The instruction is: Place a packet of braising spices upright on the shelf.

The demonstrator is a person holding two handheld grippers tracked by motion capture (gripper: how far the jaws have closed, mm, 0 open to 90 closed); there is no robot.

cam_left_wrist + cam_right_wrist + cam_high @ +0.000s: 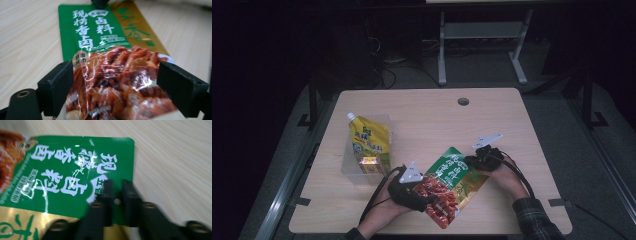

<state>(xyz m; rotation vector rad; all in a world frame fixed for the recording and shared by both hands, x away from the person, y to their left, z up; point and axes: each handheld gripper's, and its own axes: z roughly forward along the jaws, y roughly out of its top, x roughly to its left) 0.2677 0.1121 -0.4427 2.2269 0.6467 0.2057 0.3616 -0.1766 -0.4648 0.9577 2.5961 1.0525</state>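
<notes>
Two hands reach in over the worktop (pixel 512 115), each tool at one end of the green snack packet (pixel 452 185). Left tool (pixel 115 87) stands spread, packet between untouched pads. Right tool (pixel 117 195) nearly pressed together over the packet's green end, a slit open.

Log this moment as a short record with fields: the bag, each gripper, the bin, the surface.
bag: green and gold snack bag lying flat between both grippers
left gripper: fingers wide, one each side of the bag's pictured end
right gripper: fingers slightly apart at the bag's green end, hang hole seen between them
bin: clear bin holding a yellow spout pouch
surface: wooden table
</notes>
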